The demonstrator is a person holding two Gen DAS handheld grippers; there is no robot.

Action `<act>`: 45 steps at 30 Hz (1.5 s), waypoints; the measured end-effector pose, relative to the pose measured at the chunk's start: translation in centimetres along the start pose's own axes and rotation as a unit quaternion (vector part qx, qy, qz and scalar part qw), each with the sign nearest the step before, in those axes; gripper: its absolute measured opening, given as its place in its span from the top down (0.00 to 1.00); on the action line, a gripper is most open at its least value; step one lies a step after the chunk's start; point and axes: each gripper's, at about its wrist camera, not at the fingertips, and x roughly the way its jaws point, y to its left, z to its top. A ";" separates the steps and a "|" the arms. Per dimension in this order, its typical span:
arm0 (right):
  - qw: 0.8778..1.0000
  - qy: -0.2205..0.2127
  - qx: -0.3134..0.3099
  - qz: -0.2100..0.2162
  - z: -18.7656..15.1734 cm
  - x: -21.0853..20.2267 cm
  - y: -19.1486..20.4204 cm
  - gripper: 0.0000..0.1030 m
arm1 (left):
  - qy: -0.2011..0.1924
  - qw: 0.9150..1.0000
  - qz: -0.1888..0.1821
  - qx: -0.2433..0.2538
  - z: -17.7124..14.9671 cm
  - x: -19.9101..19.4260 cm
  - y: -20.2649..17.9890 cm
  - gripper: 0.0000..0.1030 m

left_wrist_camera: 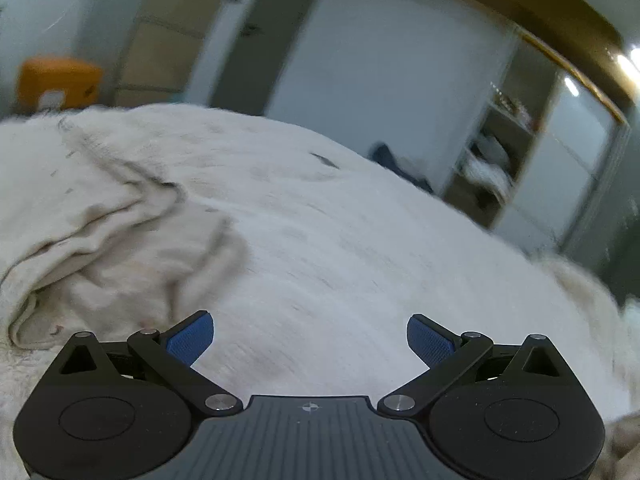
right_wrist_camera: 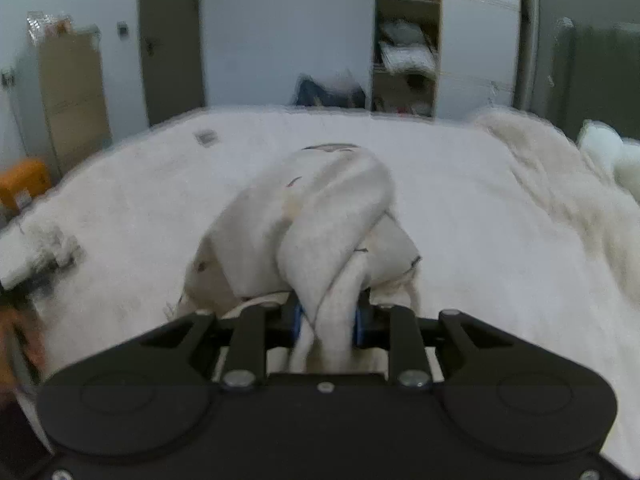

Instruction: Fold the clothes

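Note:
A cream garment point(right_wrist_camera: 320, 224) with small dark marks is bunched up on the white bed point(right_wrist_camera: 460, 208). My right gripper point(right_wrist_camera: 326, 320) is shut on a thick fold of it and the cloth drapes forward over the fingers. In the left wrist view the same cream garment point(left_wrist_camera: 120, 232) lies crumpled at the left on the bed cover point(left_wrist_camera: 360, 240). My left gripper point(left_wrist_camera: 310, 340) is open and empty, with blue pads point(left_wrist_camera: 192, 340) wide apart, just right of the garment's edge and above the cover.
A beige blanket point(right_wrist_camera: 560, 184) lies along the bed's right side with a white pillow point(right_wrist_camera: 604, 152) beyond. An orange box point(left_wrist_camera: 56, 84) stands at the left. A wardrobe with open shelves point(right_wrist_camera: 404, 40) and dark clothes point(right_wrist_camera: 328, 92) stand behind the bed.

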 end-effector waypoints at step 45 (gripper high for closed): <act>0.998 -0.006 -0.037 -0.059 -15.0 6.8 1.2 0.05 | 0.128 0.977 -0.106 0.136 -17.7 -8.0 -10.8 0.00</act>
